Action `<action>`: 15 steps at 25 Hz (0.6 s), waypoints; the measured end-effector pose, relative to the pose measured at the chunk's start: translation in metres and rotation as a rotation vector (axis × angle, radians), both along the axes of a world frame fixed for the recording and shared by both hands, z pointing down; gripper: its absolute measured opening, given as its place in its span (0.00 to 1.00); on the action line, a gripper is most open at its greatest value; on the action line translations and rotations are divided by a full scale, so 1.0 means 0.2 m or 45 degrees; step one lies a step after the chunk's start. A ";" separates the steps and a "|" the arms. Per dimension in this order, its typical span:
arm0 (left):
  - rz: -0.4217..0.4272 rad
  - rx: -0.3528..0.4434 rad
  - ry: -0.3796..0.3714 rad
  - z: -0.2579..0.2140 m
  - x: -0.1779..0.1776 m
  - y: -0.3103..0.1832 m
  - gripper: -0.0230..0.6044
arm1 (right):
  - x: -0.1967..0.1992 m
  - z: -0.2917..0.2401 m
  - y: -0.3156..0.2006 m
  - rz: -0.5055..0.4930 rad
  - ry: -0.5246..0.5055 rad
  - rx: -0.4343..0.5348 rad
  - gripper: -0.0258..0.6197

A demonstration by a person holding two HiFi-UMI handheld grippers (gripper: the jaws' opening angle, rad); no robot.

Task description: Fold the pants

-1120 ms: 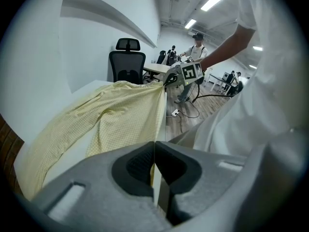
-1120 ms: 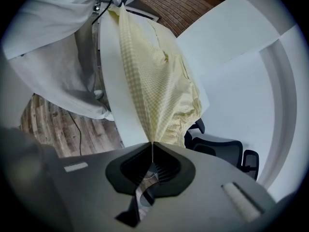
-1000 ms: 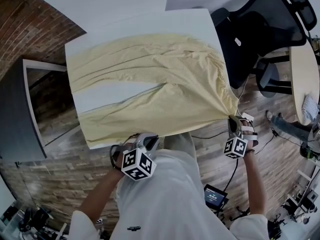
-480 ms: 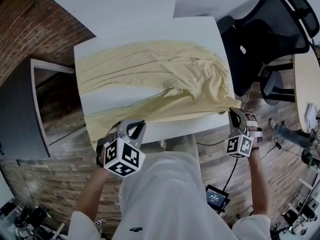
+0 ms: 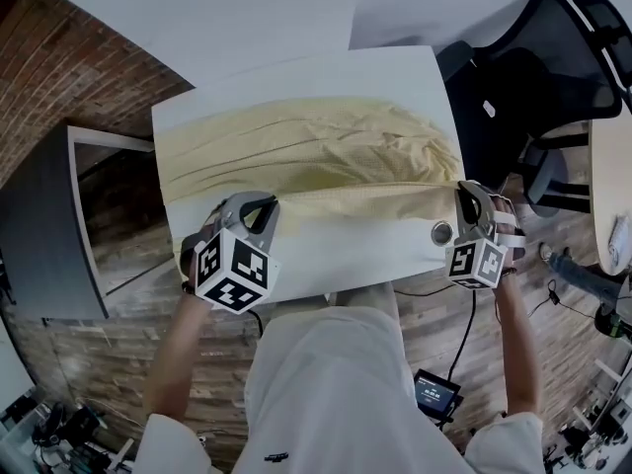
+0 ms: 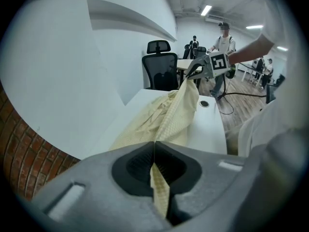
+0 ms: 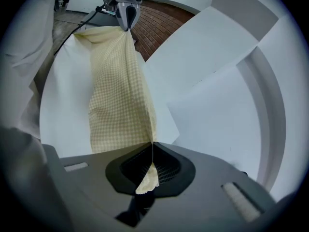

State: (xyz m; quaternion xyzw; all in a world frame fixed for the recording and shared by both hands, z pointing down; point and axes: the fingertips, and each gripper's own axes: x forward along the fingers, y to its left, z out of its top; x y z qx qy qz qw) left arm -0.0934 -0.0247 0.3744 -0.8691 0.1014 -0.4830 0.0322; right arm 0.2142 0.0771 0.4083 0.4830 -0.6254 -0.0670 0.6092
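Two grips | left hand-held gripper (image 5: 265, 205), right hand-held gripper (image 5: 464, 194) pinch pants (image 5: 316, 151) | bystander (image 6: 223, 40): left gripper view only

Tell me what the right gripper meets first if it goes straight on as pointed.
Probably the pale yellow checked pants it is shut on: the cloth runs straight ahead from the right gripper toward the left gripper. Under that lies the white tabletop; depth is unclear.
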 end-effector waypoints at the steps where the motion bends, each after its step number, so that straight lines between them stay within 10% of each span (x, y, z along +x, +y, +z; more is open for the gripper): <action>1: -0.002 0.009 -0.007 0.01 0.02 -0.06 0.05 | 0.02 0.00 -0.05 0.004 0.000 0.004 0.06; 15: -0.051 0.124 -0.105 0.28 0.31 -0.75 0.05 | 0.26 0.29 -0.61 0.051 -0.025 -0.067 0.06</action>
